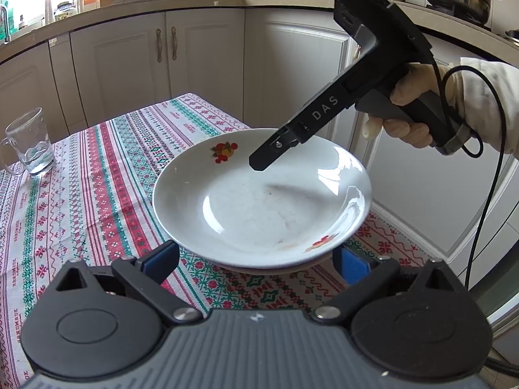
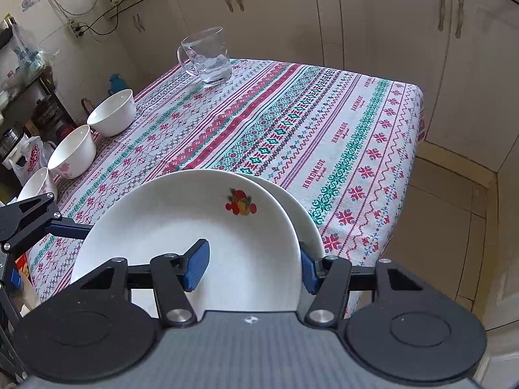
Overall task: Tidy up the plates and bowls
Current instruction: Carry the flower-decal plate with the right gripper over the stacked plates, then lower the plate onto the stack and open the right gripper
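Note:
A white plate with fruit prints (image 1: 259,201) lies on top of a second white plate (image 2: 292,204) at the table's near corner. My left gripper (image 1: 256,265) is open, its blue pads (image 1: 352,267) on either side of the plates' near rim, below it. My right gripper (image 2: 254,267) is open around the top plate's edge (image 2: 194,227), one pad over the plate and one outside it; it also shows in the left wrist view (image 1: 262,162) above the plate. Three white bowls (image 2: 113,116) (image 2: 73,152) (image 2: 35,184) stand in a row on the table's left side.
A glass mug (image 2: 209,55) stands at the far end of the patterned tablecloth (image 2: 292,123); it also shows in the left wrist view (image 1: 29,141). White kitchen cabinets (image 1: 201,55) surround the table. The table edge drops off to the floor (image 2: 447,214) on the right.

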Tool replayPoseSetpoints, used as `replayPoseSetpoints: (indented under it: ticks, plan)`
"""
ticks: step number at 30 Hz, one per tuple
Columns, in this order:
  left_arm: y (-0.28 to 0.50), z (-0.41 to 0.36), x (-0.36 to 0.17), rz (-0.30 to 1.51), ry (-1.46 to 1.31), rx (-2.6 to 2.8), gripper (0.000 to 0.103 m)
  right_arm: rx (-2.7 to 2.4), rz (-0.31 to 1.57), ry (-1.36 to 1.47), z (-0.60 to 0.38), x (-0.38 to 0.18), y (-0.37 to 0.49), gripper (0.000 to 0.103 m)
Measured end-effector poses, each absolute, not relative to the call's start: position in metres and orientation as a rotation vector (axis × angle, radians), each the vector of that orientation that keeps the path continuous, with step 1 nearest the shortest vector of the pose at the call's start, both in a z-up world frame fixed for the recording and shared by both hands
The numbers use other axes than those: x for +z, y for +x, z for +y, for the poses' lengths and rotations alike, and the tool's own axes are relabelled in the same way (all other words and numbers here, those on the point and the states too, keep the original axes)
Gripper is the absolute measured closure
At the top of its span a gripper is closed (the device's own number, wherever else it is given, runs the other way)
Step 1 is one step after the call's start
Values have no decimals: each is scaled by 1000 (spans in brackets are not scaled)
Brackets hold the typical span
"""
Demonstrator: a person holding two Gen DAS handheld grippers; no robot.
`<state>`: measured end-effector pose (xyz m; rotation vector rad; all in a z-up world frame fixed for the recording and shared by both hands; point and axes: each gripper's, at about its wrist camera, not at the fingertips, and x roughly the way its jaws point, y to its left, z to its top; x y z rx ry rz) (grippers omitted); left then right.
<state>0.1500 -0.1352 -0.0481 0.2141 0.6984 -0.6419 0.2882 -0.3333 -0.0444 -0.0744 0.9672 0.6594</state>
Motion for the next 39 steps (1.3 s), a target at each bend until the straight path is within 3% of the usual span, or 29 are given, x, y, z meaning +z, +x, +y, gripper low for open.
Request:
replayPoseSetpoints:
  ticks: [26, 39]
  plan:
    - [150, -133, -50, 705, 200, -627, 3, 598, 954, -94, -343, -32, 270, 36]
    - [149, -132, -51, 698, 199, -629, 3, 548, 971, -133, -341, -30, 259, 26]
